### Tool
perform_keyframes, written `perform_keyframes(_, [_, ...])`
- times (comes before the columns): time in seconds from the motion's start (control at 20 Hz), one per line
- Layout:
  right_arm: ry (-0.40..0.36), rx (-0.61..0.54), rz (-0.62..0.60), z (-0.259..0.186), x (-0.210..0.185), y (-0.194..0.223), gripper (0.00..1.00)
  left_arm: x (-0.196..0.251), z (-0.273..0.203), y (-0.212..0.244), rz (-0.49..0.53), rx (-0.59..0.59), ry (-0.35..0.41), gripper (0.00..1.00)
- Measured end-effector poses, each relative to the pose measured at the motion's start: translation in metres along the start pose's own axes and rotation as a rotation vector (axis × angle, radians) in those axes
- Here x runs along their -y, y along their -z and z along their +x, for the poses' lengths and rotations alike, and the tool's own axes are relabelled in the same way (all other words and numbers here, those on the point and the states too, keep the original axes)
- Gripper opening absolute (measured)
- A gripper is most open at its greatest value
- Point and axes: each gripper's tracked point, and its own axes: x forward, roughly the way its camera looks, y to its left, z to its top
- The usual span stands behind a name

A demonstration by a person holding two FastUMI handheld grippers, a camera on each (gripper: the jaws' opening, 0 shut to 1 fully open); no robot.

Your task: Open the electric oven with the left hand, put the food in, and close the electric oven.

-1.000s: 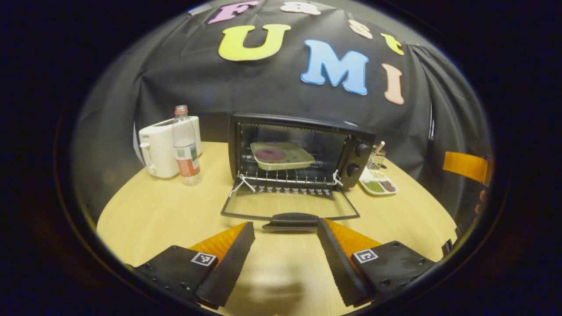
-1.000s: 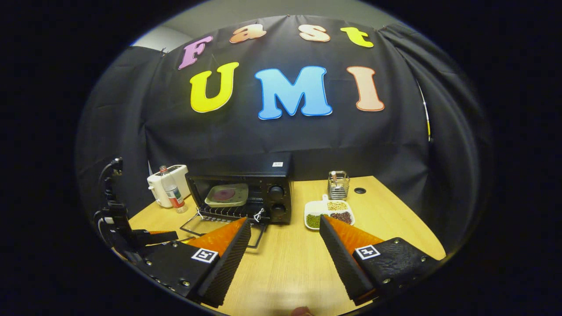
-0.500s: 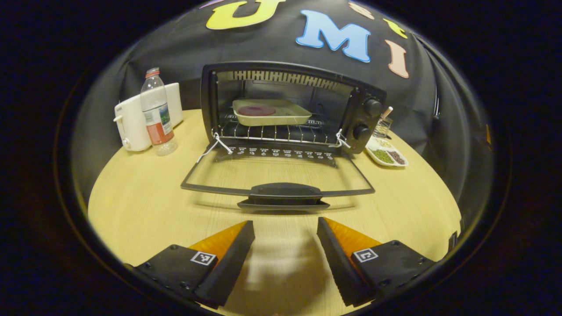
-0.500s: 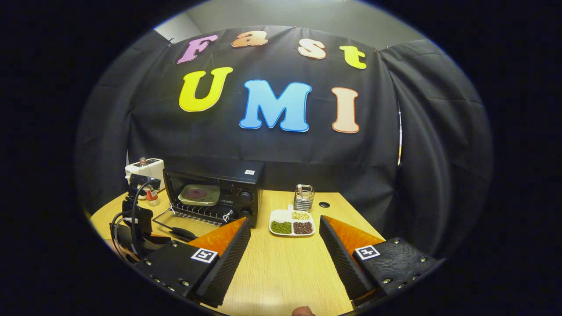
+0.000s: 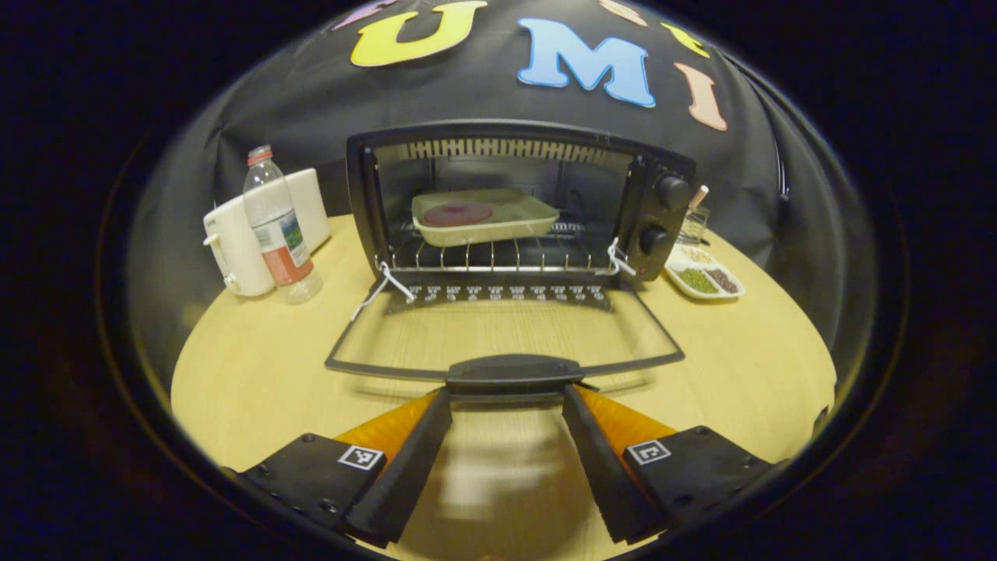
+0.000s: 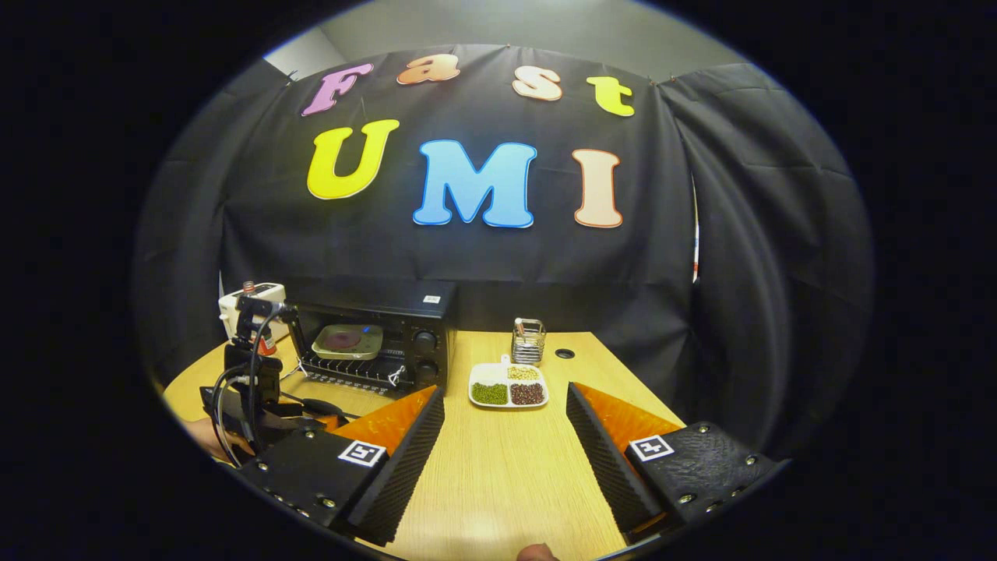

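Observation:
The black electric oven (image 5: 514, 202) stands open with its glass door (image 5: 506, 331) folded down flat on the table. Inside, on the wire rack, sits a pale tray (image 5: 484, 216) holding a dark red round of food (image 5: 456, 214). My left gripper (image 5: 506, 396) is open, its fingertips right at the two ends of the door handle (image 5: 506, 372), just below it. My right gripper (image 6: 505, 393) hangs open and empty over the table, right of the oven (image 6: 374, 343). In the right gripper view the left gripper (image 6: 257, 393) sits at the door's front edge.
A white toaster (image 5: 249, 234) and a plastic bottle (image 5: 274, 222) stand left of the oven. A white divided dish of beans (image 5: 701, 279) and a small wire holder (image 5: 690, 224) lie to its right. The wooden table (image 5: 257, 374) curves round at its edges.
My left gripper has moved forward and low towards the open door, so its fingertips now reach the handle. The right gripper has drawn back a little. The oven door stays down.

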Motion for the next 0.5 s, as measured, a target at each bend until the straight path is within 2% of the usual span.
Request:
perform_keyframes(0.05, [-0.013,0.002,0.004,0.001,-0.002,0.001,0.98,-0.002,-0.003,-0.004,0.010,0.016,-0.004,0.93])
perform_keyframes(0.1, [-0.023,-0.004,0.008,0.002,-0.005,0.005,0.98,-0.001,-0.003,-0.002,0.016,0.014,-0.005,1.00])
perform_keyframes(0.2, [-0.038,0.000,0.012,0.002,-0.007,0.004,0.98,-0.001,-0.003,-0.004,0.006,0.017,-0.008,1.00])
perform_keyframes(0.3, [-0.050,0.004,0.006,0.000,-0.007,0.004,0.98,-0.002,-0.009,-0.011,0.018,0.046,-0.021,0.92])
perform_keyframes(0.35, [-0.055,0.007,0.004,0.000,-0.007,0.003,0.98,-0.002,-0.012,-0.016,0.023,0.061,-0.029,1.00])
perform_keyframes(0.4, [-0.056,0.011,0.002,-0.002,-0.007,0.003,0.98,-0.001,-0.016,-0.020,0.017,0.074,-0.034,0.97])
perform_keyframes(0.5, [-0.058,0.010,0.006,-0.001,-0.007,0.002,0.98,-0.001,-0.021,-0.029,0.017,0.101,-0.033,1.00])
